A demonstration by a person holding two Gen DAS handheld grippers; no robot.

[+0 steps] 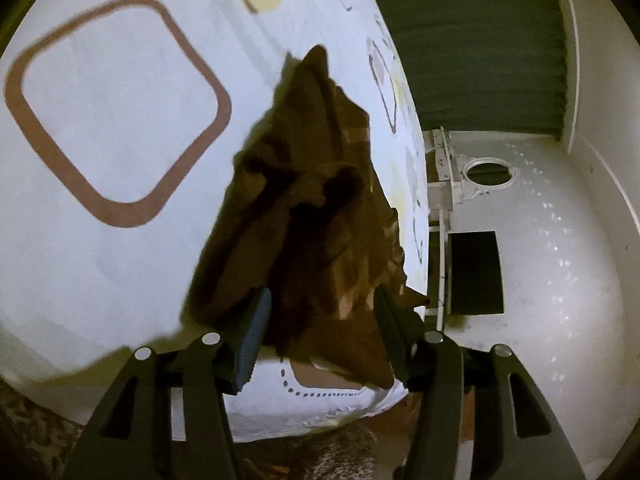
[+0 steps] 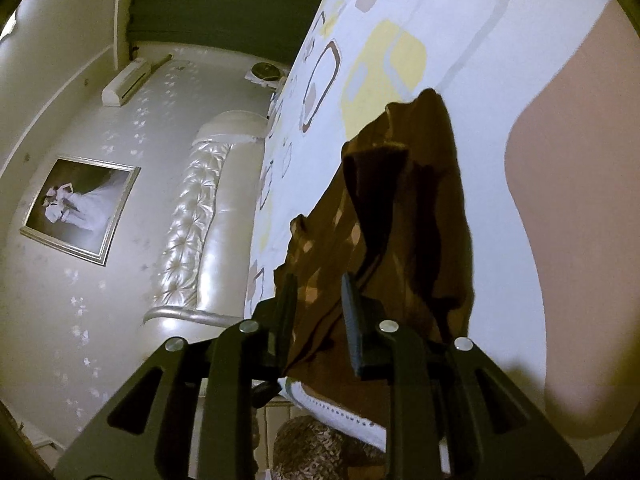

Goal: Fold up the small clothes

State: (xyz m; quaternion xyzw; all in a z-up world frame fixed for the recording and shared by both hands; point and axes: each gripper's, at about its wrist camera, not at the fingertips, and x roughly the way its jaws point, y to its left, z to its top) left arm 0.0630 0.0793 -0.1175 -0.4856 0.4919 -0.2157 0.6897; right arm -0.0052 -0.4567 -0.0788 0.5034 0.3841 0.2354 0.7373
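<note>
A small dark brown garment (image 1: 316, 208) with paler patches lies crumpled on a white bedsheet (image 1: 120, 92) printed with brown rounded squares, near the bed's edge. In the left wrist view my left gripper (image 1: 320, 316) stands open, and the garment's near end lies loosely between its blue-padded fingers (image 1: 256, 320). The right wrist view shows the same garment (image 2: 400, 216) stretching away from my right gripper (image 2: 320, 304). Its jaws stand a little apart, with a fold of the cloth between the fingers (image 2: 352, 312) and no pad visibly pressing on it.
The bed's edge (image 1: 320, 404) runs just under both grippers, with leopard-print fabric (image 2: 316, 448) below it. A padded cream headboard (image 2: 200, 216), a framed picture (image 2: 80, 204), a wall air conditioner (image 2: 126, 82) and a green curtain (image 1: 472, 40) lie beyond the bed.
</note>
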